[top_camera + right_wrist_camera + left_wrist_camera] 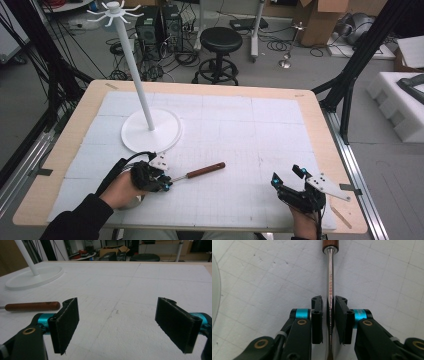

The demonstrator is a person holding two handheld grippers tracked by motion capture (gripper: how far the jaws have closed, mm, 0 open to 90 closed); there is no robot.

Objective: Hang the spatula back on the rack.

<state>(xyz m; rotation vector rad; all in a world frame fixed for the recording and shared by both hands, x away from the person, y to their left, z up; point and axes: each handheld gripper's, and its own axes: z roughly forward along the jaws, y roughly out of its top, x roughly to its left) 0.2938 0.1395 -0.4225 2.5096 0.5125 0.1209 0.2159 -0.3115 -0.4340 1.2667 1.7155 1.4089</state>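
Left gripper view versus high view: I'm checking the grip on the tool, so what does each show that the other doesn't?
Left gripper view alone: the pads closed on the tool's metal shaft, below the wooden handle.
High view alone: the whole white stand, the right gripper with jaws open, resting apart from the tool, and the stool beyond the table.
Both: the wooden-handled tool lying on the white gridded mat, held by the left gripper.

1. One utensil with a wooden handle (205,170) and a metal shaft is counted on the table.
2. One white stand (151,131) with a round base is counted.
3. Two grippers are counted: the left gripper (166,184) and the right gripper (286,176).
4. One black stool (220,41) is seen beyond the table.
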